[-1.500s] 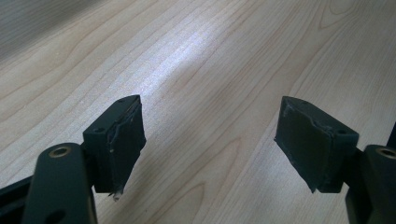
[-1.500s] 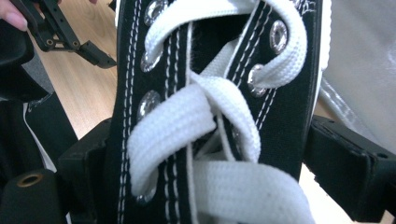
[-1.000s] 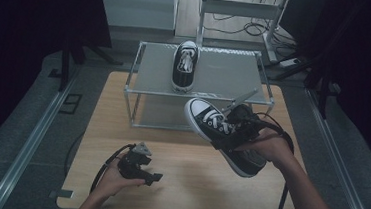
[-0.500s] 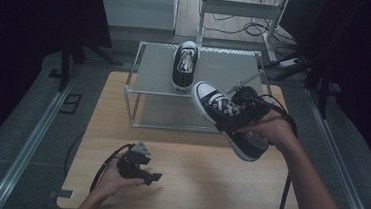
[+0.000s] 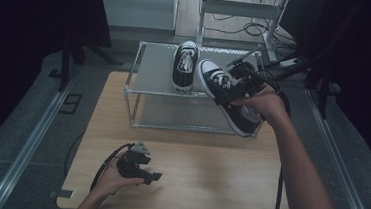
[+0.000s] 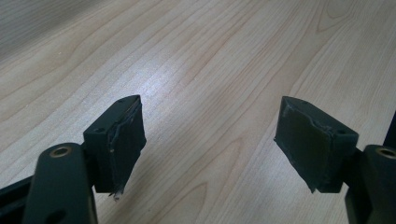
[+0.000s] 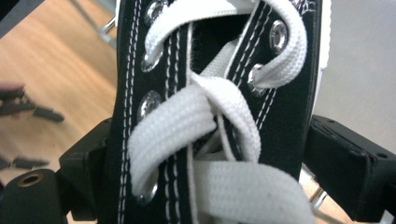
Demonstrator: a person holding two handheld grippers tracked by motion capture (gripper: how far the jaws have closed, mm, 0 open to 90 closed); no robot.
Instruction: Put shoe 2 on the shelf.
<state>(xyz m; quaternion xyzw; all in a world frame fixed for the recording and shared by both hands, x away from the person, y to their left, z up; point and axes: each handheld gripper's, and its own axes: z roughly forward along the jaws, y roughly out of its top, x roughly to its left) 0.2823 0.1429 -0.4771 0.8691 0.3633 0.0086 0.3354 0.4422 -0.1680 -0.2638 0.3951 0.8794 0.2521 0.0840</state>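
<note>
Right gripper [image 5: 231, 86] is up off the table, its jaws clamped on either side of a black sneaker [image 5: 227, 95] across the laced upper; in the right gripper view the white laces [image 7: 196, 126] fill the gap between the pads. The shoe hangs tilted, toe toward the rack's top shelf, heel out past its front edge. Just beyond the toe, a second sneaker [image 5: 184, 64] lies flat on the wire rack [image 5: 137, 88], which stands at the far side of the pale wooden table [image 5: 217, 182]. Left gripper [image 5: 150, 174] sits low over bare wood, jaws spread wide with nothing between them. Grey floor, a metal rail [image 5: 24, 147] at left, dark curtains [image 5: 40, 13], loose cables [image 5: 240, 26] behind.
</note>
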